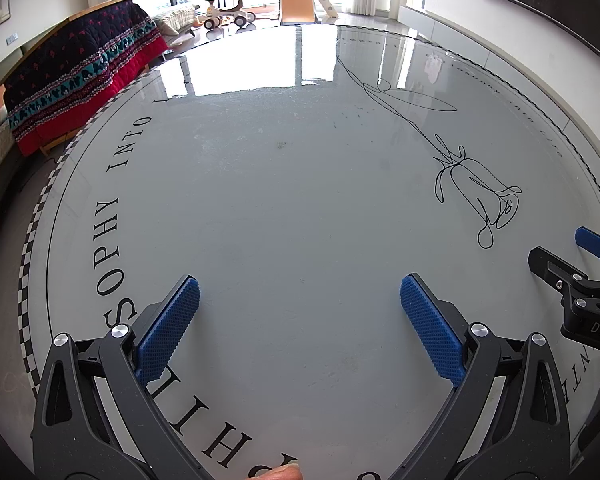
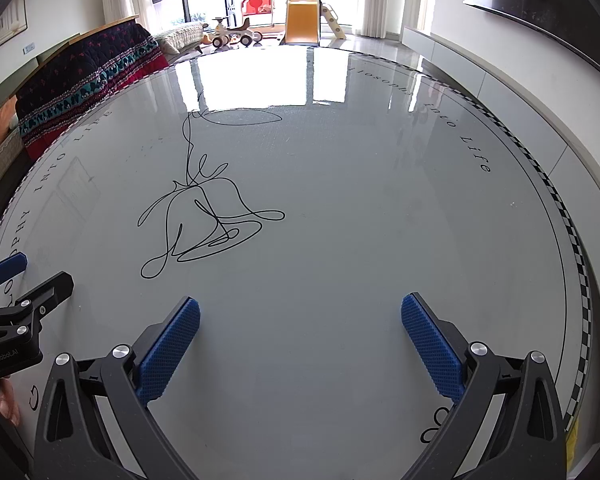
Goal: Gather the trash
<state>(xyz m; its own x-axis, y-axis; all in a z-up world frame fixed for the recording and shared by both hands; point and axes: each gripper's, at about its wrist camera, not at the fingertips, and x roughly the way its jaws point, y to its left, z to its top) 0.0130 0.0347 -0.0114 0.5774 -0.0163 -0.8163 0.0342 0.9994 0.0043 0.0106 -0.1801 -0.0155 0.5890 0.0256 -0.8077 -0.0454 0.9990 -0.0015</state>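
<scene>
Left gripper (image 1: 299,304) above the round grey table (image 1: 300,200), fingers wide apart, nothing between them. Right gripper (image 2: 300,322) beside it over the same table, fingers also wide apart, holding nothing. Black line drawing (image 2: 204,216) printed on the tabletop ahead. Trash: cannot tell where, none visible in either view.

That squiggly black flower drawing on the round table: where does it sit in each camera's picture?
Left wrist view: the flower drawing is at right of centre, beyond the open left tongs.
Right wrist view: the flower drawing is at left of centre, beyond the open right tongs.
Shared landmark: the yellow slide by the windows.
</scene>
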